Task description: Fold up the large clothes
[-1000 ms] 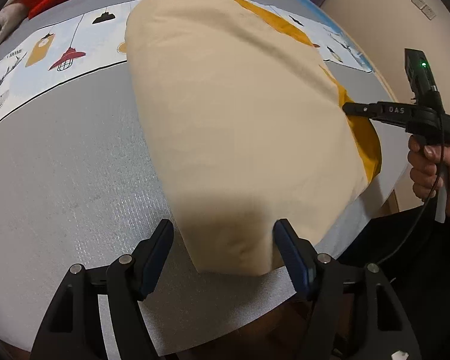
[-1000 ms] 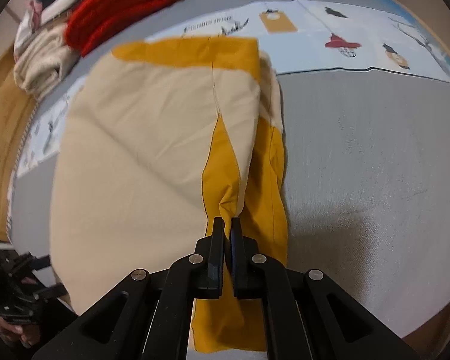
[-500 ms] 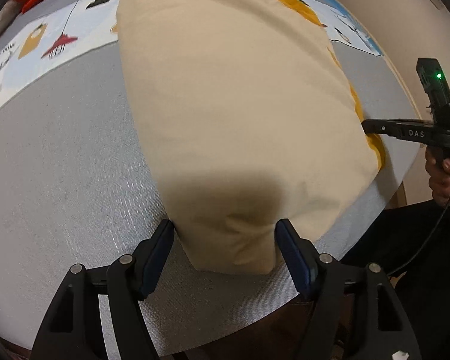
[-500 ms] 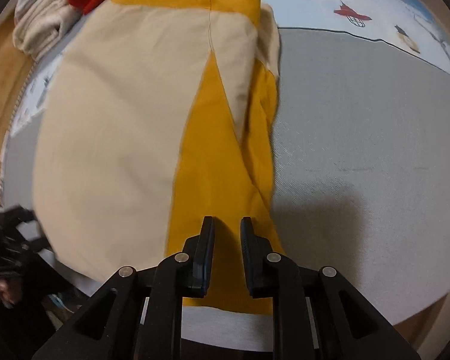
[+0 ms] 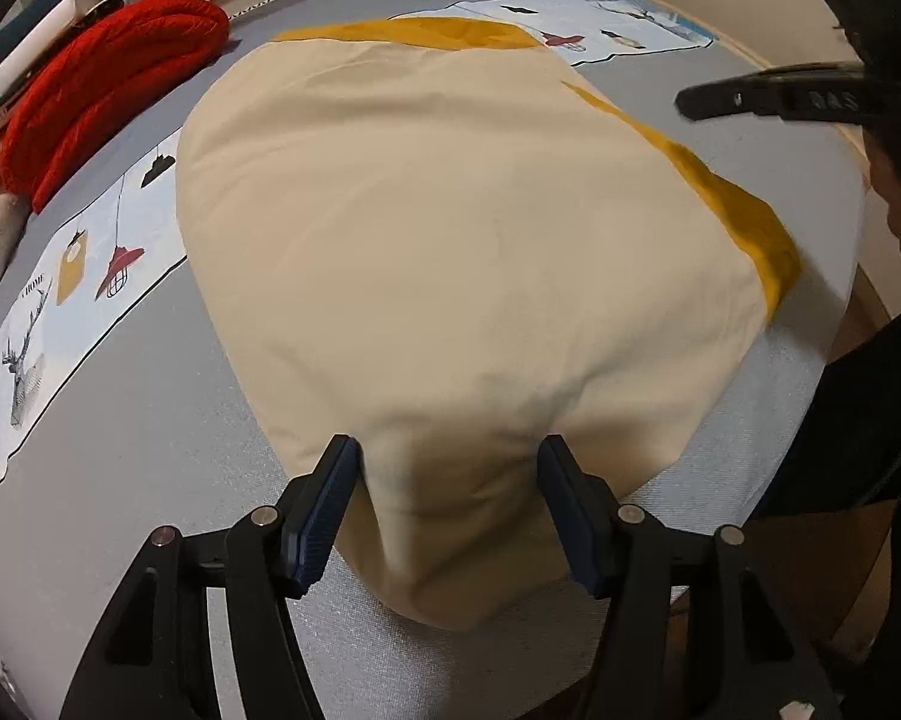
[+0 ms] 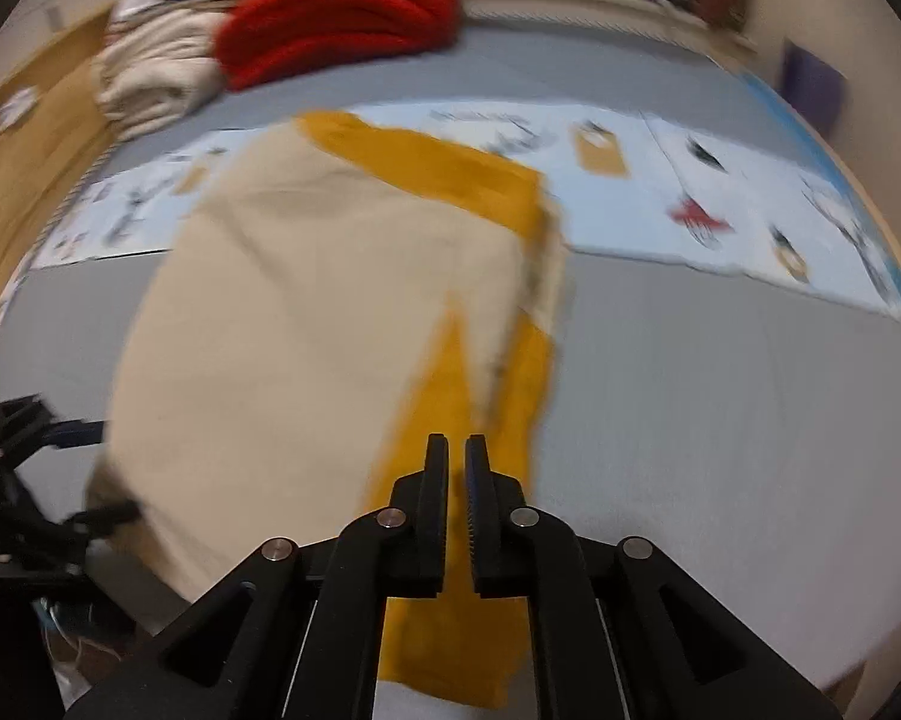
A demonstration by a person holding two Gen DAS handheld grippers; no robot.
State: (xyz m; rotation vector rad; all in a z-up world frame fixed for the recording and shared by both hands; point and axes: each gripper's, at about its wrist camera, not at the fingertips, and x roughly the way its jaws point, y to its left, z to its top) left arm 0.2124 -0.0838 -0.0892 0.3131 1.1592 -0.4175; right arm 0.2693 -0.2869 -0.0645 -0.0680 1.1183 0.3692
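Garment [image 5: 450,240]: matt woven cloth, cream with mustard panels, smooth with soft creases. Surface [image 5: 150,420] cover: grey cloth, fine rough weave, printed matt strip across it. Red bundle [image 5: 108,78], upper left of the frame: chunky ribbed knit. Left claw [image 5: 450,504]: matt black plastic, ribbed blue pads, small shiny metal pins. Right claw [image 6: 456,468]: same matt black plastic.
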